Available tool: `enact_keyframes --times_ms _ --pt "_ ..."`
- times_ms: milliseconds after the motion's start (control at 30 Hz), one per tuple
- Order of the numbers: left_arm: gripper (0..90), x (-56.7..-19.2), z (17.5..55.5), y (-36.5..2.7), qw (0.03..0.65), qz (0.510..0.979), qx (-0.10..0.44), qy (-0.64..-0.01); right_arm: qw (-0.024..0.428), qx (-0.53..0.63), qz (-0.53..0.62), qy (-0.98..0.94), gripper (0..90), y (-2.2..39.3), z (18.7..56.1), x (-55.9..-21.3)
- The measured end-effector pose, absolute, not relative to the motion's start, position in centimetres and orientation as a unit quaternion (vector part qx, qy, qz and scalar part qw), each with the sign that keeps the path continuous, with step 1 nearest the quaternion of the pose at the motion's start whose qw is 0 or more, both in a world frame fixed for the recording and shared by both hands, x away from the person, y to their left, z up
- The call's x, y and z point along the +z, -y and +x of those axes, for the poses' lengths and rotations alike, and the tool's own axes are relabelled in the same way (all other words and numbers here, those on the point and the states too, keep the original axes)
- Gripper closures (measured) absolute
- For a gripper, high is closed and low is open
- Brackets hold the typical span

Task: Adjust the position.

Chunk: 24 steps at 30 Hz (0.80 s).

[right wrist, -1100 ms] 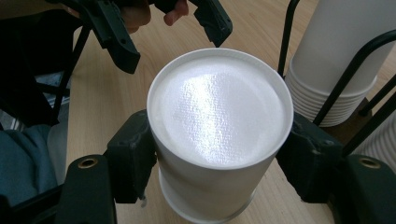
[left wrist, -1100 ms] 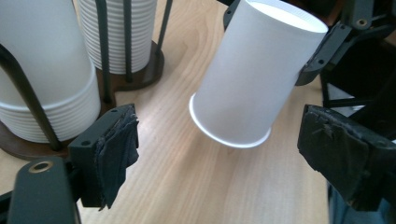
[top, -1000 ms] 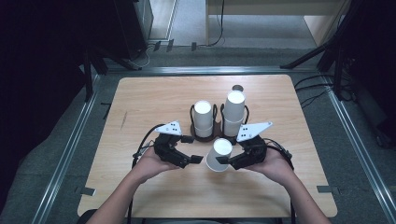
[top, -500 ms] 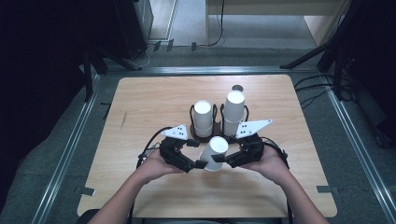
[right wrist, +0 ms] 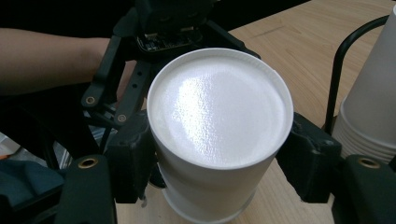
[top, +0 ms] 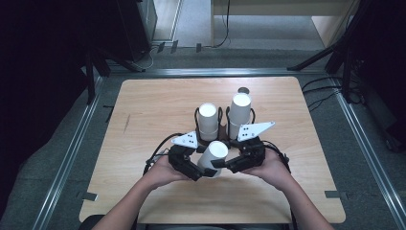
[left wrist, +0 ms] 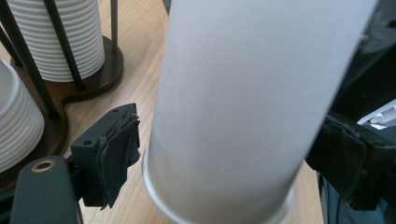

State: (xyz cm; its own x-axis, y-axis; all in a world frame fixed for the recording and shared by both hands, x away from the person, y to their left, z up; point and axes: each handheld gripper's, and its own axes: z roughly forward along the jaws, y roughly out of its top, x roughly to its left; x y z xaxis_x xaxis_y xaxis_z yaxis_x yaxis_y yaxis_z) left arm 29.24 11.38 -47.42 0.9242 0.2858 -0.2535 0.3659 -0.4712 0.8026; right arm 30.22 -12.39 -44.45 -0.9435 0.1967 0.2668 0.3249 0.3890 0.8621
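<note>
Both forearms are bare, with no sleeves in sight. The left gripper [top: 203,171] and right gripper [top: 221,164] are black, each topped by a grey three-cornered plate (dotted with small holes), trailing black cables; brass-coloured screws sit in the jaw arms.

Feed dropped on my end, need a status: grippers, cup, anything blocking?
Right gripper clamped on the upside-down paper cup. Left gripper open around it, left pad clear. Cup-stack rack close behind, not blocking.
</note>
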Motion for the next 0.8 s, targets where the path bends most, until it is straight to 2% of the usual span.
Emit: enact_keyframes --times_ms 200,300,800 --pt "15.2 -47.52 29.19 -11.29 0.477 0.859 -0.038 -0.184 0.064 -0.534 -0.159 0.828 33.2 12.37 30.22 -44.42" --pt "21.2 -47.46 29.12 -11.26 0.479 0.859 -0.040 -0.177 0.064 -0.533 -0.162 0.828 33.2 12.44 30.27 -44.45" --pt "27.9 -47.15 29.33 -11.34 0.471 0.864 -0.039 -0.175 0.073 -0.537 -0.178 0.822 33.2 12.77 30.54 -44.69"
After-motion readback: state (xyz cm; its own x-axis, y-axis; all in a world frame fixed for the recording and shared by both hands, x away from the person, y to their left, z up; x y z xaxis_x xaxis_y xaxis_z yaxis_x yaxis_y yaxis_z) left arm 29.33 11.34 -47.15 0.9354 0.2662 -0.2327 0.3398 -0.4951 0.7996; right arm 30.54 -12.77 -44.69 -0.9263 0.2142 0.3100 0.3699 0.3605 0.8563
